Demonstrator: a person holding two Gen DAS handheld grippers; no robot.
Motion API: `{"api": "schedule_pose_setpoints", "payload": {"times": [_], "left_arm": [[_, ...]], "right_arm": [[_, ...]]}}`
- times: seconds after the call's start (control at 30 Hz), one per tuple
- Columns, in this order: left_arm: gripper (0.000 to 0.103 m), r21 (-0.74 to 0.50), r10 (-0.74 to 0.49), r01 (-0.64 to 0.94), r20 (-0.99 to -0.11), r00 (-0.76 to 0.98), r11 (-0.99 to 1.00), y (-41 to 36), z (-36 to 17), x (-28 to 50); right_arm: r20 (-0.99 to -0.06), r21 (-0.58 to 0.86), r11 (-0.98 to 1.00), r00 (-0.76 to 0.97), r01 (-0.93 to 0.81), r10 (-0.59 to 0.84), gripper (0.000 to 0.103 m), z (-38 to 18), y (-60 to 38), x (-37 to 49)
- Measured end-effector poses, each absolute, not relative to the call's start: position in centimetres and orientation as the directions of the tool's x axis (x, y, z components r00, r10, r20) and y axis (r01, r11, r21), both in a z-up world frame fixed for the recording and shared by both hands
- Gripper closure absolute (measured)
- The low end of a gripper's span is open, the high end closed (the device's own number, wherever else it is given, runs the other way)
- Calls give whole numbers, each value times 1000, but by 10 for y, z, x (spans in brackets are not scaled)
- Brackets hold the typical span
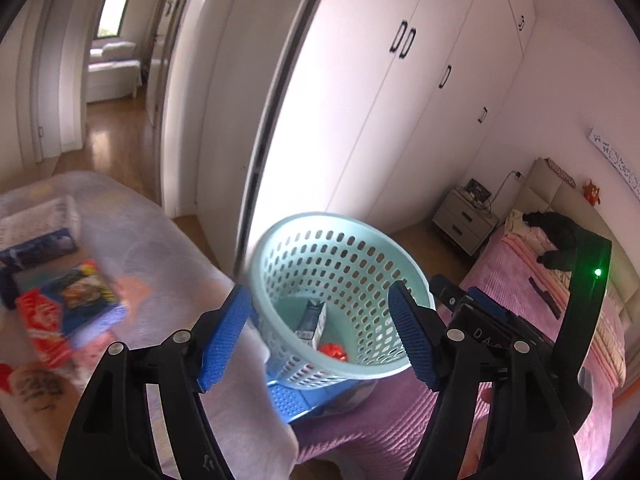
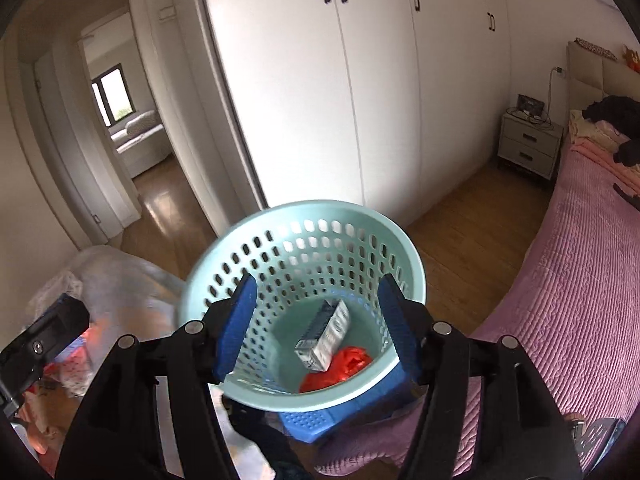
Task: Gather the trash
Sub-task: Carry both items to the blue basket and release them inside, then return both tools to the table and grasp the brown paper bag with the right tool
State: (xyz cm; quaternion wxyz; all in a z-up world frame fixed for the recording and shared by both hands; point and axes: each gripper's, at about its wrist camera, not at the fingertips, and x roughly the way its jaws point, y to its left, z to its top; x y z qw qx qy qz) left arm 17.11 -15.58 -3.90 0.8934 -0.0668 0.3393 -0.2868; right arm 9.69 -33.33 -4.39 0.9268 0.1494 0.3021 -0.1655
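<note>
Your left gripper [image 1: 320, 336] has its blue pads standing about half open with nothing pinched; in the left wrist view the basket [image 1: 340, 300] sits in the lower centre of the frame, between and beyond the fingertips, and I cannot tell whether the left pad touches its rim. Your right gripper [image 2: 316, 330] is likewise parted and empty, framing the same basket [image 2: 300, 280] at lower centre of its view.

I judge the basket to be light, thin perforated plastic: stiff enough at the rolled rim, springy in the wall. Take it by the rim, one pad inside and one outside; a squeeze on the wall would probably flex and slip. It seems to perch on a blue block [image 2: 312, 420] at the edge of the pink bedspread [image 2: 580, 300], so it may tip easily.

Inside lie a small carton [image 2: 324, 336] and crumpled red wrapping [image 2: 340, 368], both light and crushable.

The basket's base is hidden. At left in the left wrist view, packets [image 1: 68, 312] under clear plastic sheeting [image 1: 160, 240] are blurred; what they are I cannot tell.
</note>
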Motion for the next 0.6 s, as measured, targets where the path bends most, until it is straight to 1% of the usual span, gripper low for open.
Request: {"api": "schedule_pose_setpoints", "payload": {"times": [0.1,0.23,0.47,0.6], "left_arm": [[31,-285,-528,449,-541,654,847,-129,-23,149],[29,-278,-483,395,-523,702,876,-89,-12,131],[29,-261,-324,212,-540,777,942,-8,-15,109],[29,-235,-199,79,-544,815,969,49,-15,96]], "right_arm": [[-584,187,919,792,346,-179,43,-29,-312,89],[-558,179,944,819,277,-134,37,-15,-279,81],[-552,155,978,833,140,-32,35,-11,-226,81],[-551,167,984,833,56,46,35,-10,-196,80]]}}
